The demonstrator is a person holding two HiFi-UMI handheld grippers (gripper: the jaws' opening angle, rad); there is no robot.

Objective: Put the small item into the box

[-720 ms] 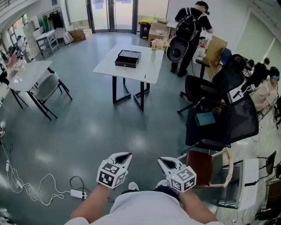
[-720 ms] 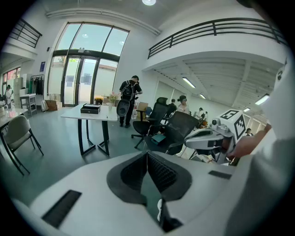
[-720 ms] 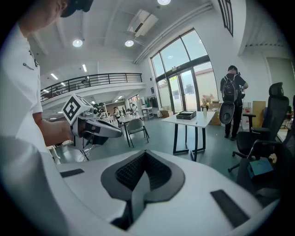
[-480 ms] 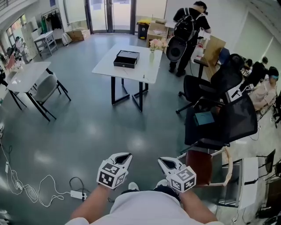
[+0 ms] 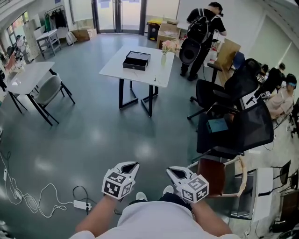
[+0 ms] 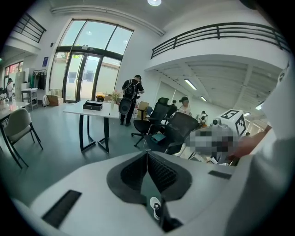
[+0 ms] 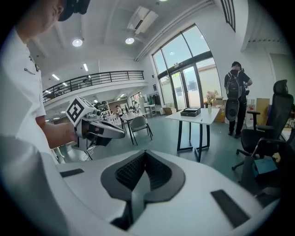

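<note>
Left gripper [image 5: 132, 165] and right gripper [image 5: 172, 170]: jaws pressed together, empty, at 6 o'clock. Box [image 5: 136, 60] on table [image 5: 114, 70] at 12 o'clock, well apart. Speck [image 5: 154, 80] at the table's near edge may be the item: likely light, pinch mid-body. Floor [image 5: 93, 135] glossy; cable [image 5: 42, 196] at 8 o'clock.

**An open-plan office hall with a mezzanine**

A wide, polished grey floor [image 5: 93, 135] runs up to tall glass doors [image 5: 117, 14]. White desks [image 5: 135, 70] on black legs stand well apart, one with a grey chair [image 5: 46, 93] beside it. Black mesh office chairs [image 5: 243, 126] crowd the right side, near seated people [image 5: 282, 98]. Cardboard boxes [image 5: 169, 32] sit near the doors, and a clothes rack [image 5: 55, 18] stands in the far corner. A railed mezzanine [image 6: 216, 34] overlooks the hall under ceiling strip lights [image 6: 190, 84]. A power strip [image 5: 80, 204] lies on the floor with its cable.
</note>
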